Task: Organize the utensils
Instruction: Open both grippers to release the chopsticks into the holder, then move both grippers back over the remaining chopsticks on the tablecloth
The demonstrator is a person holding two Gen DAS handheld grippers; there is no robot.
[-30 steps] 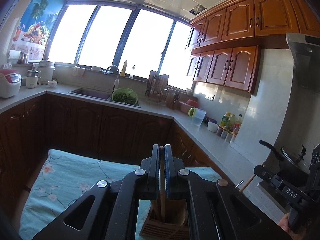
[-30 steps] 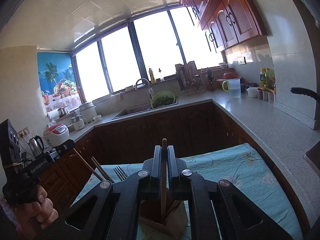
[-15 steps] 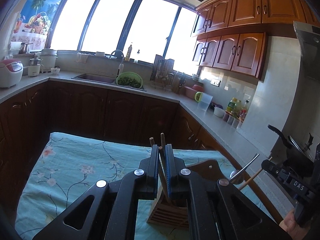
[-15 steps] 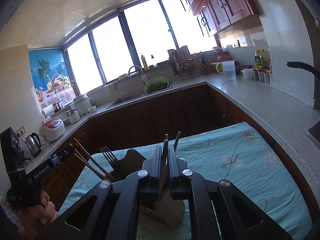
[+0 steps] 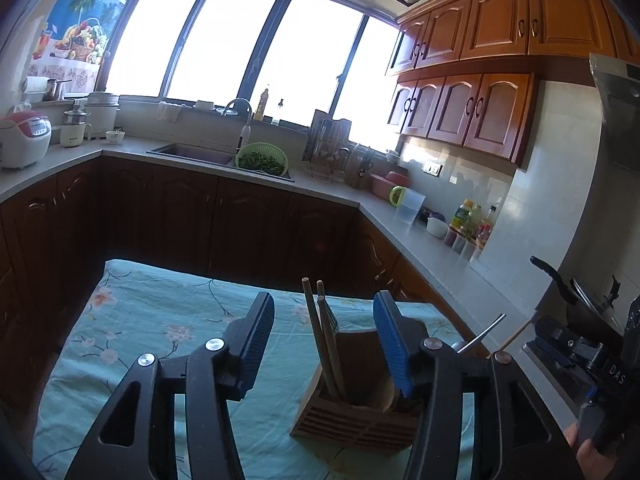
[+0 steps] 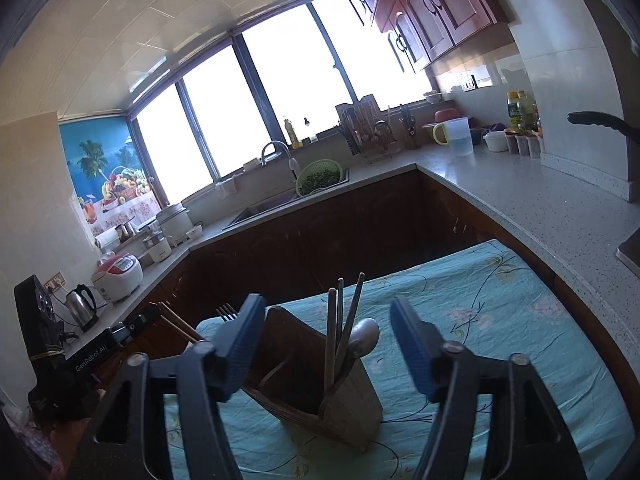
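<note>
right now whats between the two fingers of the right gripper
In the right wrist view, the wooden utensil holder stands between the open right gripper fingers, with chopsticks and a spoon in it, untouched.

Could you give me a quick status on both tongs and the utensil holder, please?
Left tongs open, empty. Right tongs open, empty. Chopsticks and spoon stand in the wooden holder on the floral cloth. Nothing blocking.

Right claw [image 6: 328, 344] spread wide — wooden holder [image 6: 320, 380] with chopsticks [image 6: 331, 332] between.
</note>
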